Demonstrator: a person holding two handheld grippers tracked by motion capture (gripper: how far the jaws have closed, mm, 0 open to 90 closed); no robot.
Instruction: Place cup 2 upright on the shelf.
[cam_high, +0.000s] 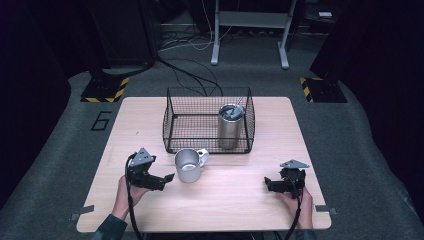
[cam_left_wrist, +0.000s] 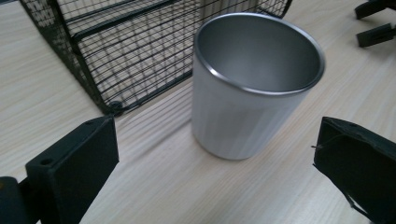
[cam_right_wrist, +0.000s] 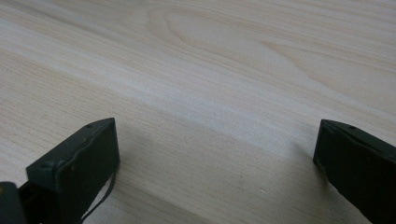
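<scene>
- Left gripper: held low over the near-left part of the table, just left of the metal mug. Jaws stand wide apart and grip nothing.
- In the left gripper view, the left gripper has one black jaw at each lower corner; the metal mug stands on the wood beyond them, in line with the gap and clear of both jaws.
- Metal mug: upright on the table, mouth up, interior bare. Its handle points right and far, toward the basket. The mug sits just near of the wire basket, outside it, close to the basket's near-left corner.
- Wire basket: black mesh, open top, at the far centre of the table. In the left gripper view its near corner rests on the wood just left of the mug.
- Steel tumbler: upright inside the basket, in its right half, lid on.
- Right gripper: held low over the near-right part of the table, well apart from the mug. Jaws stand wide apart and grip nothing.
- In the right gripper view, the right gripper faces bare wood grain between its two jaws.
</scene>
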